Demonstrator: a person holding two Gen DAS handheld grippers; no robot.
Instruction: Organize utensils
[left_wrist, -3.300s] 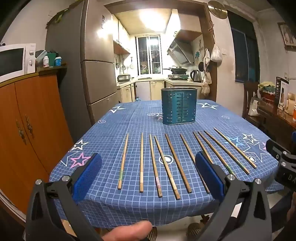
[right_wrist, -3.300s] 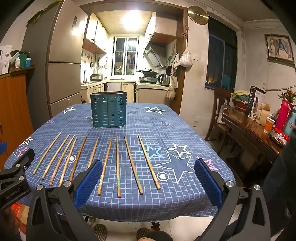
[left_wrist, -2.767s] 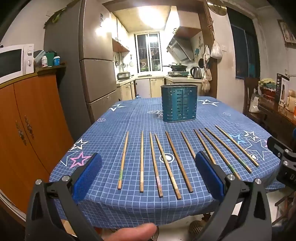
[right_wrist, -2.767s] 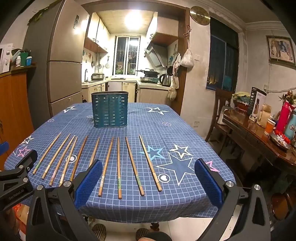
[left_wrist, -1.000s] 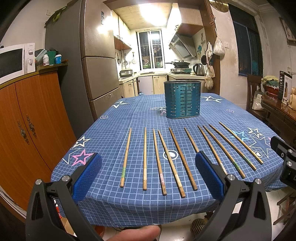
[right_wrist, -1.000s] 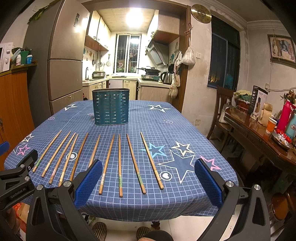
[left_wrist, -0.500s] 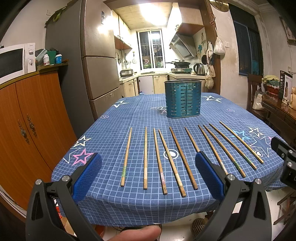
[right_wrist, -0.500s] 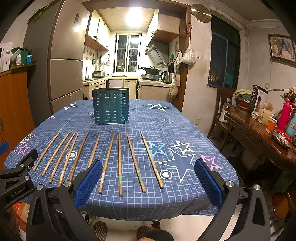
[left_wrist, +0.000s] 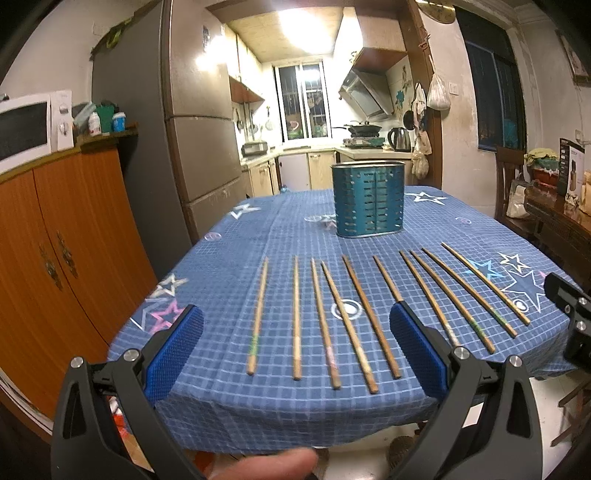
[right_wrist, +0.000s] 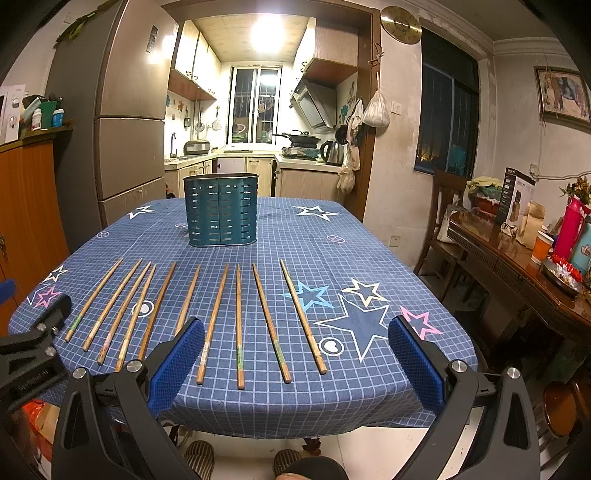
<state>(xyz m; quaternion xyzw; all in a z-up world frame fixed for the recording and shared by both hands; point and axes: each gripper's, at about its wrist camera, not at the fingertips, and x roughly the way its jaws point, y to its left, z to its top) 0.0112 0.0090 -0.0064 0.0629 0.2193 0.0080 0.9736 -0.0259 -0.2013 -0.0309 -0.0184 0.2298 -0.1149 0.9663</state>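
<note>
Nearest, the left gripper (left_wrist: 295, 354) and the right gripper (right_wrist: 295, 358) hover at the table's near edge, each with its blue-padded fingers spread wide and holding nothing. Just beyond them, ten wooden chopsticks (right_wrist: 238, 325) lie side by side in a row on the blue checked tablecloth (right_wrist: 332, 258) with star prints, pointing away. Farther back, at the table's middle, a teal slotted utensil holder (right_wrist: 221, 209) stands upright, apart from the chopsticks. Behind is a lit kitchen (right_wrist: 255, 110).

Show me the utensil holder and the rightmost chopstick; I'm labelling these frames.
utensil holder (right_wrist: 220, 210): right wrist view, middle of its slotted front wall.
rightmost chopstick (right_wrist: 303, 315): right wrist view, middle of its shaft.
</note>
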